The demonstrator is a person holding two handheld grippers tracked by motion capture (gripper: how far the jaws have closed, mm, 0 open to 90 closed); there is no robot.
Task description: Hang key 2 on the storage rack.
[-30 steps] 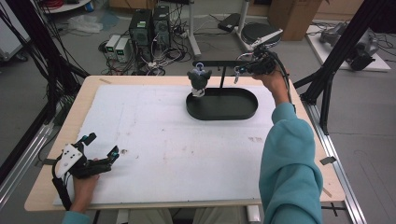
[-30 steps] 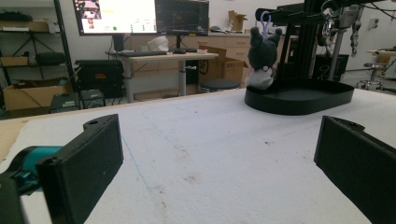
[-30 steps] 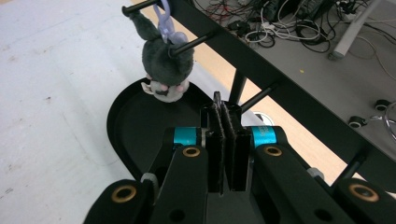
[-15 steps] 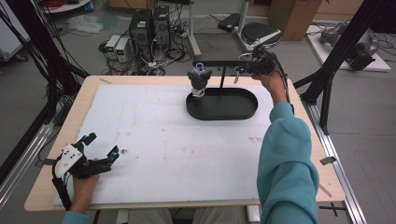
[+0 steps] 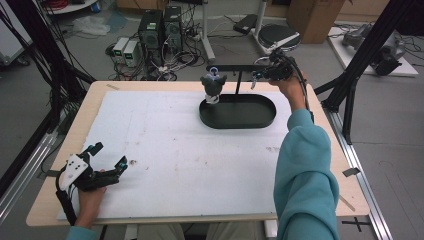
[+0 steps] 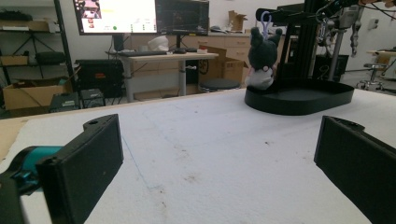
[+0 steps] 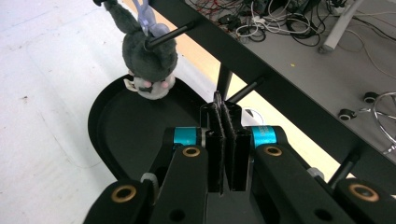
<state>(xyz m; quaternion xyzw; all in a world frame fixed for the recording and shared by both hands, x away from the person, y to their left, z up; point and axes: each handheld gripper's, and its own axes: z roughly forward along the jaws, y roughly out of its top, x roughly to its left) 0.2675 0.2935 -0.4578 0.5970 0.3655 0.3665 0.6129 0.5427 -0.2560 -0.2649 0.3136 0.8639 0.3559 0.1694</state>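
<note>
A grey plush toy [image 5: 213,85] [image 6: 261,58] [image 7: 147,56] hangs by a lilac loop from a peg at the left end of a black bar [image 5: 235,67] [image 7: 280,79]. The bar stands over a black oval tray [image 5: 240,121] [image 6: 299,100] [image 7: 107,121] at the table's far side. My right gripper [image 5: 256,76] [image 7: 223,109] is held up at the bar's right end. Its jaws are shut flat together, just short of another peg [image 7: 243,91]. My left gripper [image 5: 109,155] [image 6: 219,154] rests on the white foam sheet at the near left, open and holding nothing.
The white foam sheet [image 5: 190,150] covers most of the wooden table [image 5: 350,200]. Black frame struts [image 5: 360,65] rise at the table's left and right. Computers and cables [image 5: 155,35] and a stool [image 5: 280,35] sit on the floor beyond the far edge.
</note>
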